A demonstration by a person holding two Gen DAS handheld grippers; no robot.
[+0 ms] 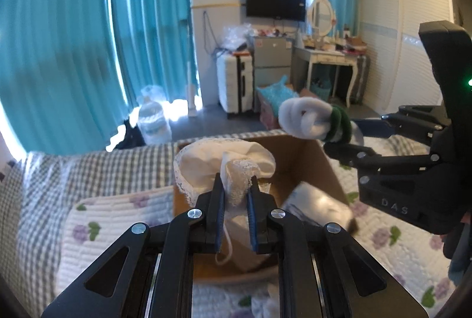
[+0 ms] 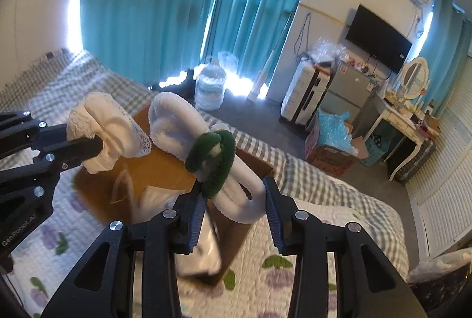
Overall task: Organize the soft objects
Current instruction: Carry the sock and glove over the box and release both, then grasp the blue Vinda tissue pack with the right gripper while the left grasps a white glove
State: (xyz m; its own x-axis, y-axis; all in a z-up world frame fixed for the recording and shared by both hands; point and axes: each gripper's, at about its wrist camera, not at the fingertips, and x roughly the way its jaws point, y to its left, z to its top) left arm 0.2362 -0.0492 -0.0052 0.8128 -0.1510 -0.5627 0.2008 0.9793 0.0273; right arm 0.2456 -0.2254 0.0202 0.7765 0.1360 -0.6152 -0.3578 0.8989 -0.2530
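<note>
My left gripper (image 1: pixel 236 185) is shut on a cream lace-trimmed cloth bundle (image 1: pixel 224 161) and holds it above an open cardboard box (image 1: pixel 321 159) on the bed. The bundle also shows in the right wrist view (image 2: pixel 109 123). My right gripper (image 2: pixel 233 194) is shut on a rolled white fluffy sock bundle with green cuffs (image 2: pixel 206 147), held over the same box (image 2: pixel 165 170). In the left wrist view the sock bundle (image 1: pixel 309 117) hangs above the box's far right corner. A pale folded item (image 1: pixel 318 203) lies inside the box.
The box sits on a bed with a floral quilt (image 1: pixel 103 229) and grey checked sheet (image 1: pixel 73 170). Beyond the bed are teal curtains (image 1: pixel 73 38), a water jug (image 1: pixel 153 120), a white suitcase (image 1: pixel 236 82), a small fridge (image 1: pixel 271 61) and a dressing table (image 1: pixel 330 58).
</note>
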